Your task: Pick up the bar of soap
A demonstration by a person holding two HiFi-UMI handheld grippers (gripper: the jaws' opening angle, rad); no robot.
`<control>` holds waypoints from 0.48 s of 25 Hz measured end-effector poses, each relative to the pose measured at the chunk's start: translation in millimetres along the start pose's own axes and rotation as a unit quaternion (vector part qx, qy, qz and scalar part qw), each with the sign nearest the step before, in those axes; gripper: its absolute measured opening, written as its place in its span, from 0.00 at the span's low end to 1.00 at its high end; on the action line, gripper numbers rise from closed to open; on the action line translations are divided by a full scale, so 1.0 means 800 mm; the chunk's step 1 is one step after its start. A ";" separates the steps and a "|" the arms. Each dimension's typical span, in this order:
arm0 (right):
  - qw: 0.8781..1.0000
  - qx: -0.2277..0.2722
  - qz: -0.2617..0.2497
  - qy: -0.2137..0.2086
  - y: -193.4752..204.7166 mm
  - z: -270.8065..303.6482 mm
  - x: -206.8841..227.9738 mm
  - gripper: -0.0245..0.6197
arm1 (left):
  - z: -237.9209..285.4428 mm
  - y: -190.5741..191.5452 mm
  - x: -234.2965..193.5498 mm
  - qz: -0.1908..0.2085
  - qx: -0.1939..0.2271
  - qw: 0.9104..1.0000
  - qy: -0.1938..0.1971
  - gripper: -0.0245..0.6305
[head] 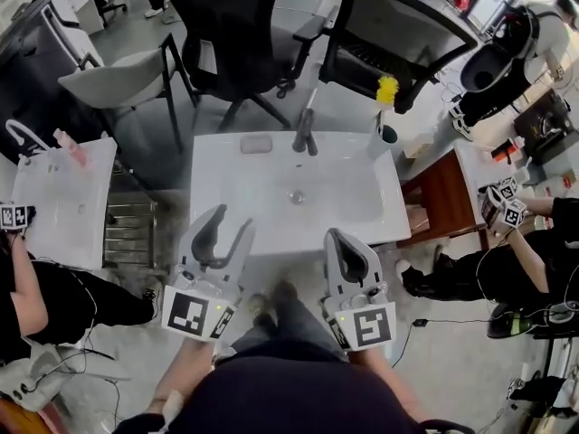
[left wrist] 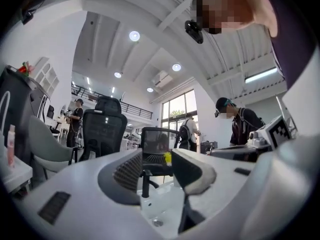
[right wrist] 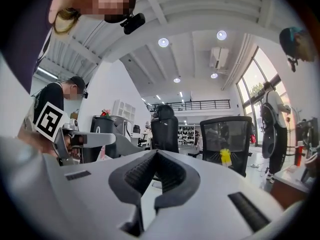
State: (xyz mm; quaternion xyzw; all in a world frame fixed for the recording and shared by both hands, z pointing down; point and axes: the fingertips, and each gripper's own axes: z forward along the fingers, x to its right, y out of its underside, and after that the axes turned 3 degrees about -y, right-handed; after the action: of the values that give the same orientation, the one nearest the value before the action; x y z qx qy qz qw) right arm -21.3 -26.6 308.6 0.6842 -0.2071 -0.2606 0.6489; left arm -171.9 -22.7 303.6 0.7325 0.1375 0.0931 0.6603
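Observation:
The bar of soap [head: 256,144], pale grey and rectangular, lies on the back rim of the white sink [head: 226,179], left of the dark faucet [head: 305,134]. My left gripper [head: 232,221] hovers over the sink's front edge with its jaws open and nothing between them. My right gripper [head: 337,237] hangs beside it at the front right edge, its jaw tips shut together and empty. The left gripper view looks between the fingers [left wrist: 127,171] at the faucet [left wrist: 145,180] and the drain [left wrist: 158,223]; the soap does not show there. In the right gripper view my right gripper [right wrist: 156,154] is closed tip to tip.
A yellow brush [head: 387,89] stands in a cup at the sink's back right corner. Black office chairs [head: 389,34] and a grey chair [head: 118,80] stand behind. A second sink [head: 63,197] is at the left, a wooden table [head: 448,197] at the right. Other people holding grippers stand at both sides.

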 end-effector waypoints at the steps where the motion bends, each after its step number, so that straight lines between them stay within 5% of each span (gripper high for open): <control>1: 1.000 0.001 -0.001 0.002 0.000 0.005 0.004 0.06 | 0.008 0.001 -0.002 0.001 0.000 1.000 0.003 0.29; 12: 0.999 0.030 -0.015 -0.034 0.007 0.102 0.041 0.06 | 0.085 0.003 -0.033 0.038 -0.008 0.999 0.008 0.29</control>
State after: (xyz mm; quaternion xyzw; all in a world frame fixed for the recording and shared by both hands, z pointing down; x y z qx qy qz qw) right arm -46.3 -111.1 309.4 0.6966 -0.2270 -0.2873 0.6170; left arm -175.1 -95.6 299.5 0.7310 0.1136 0.1249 0.6612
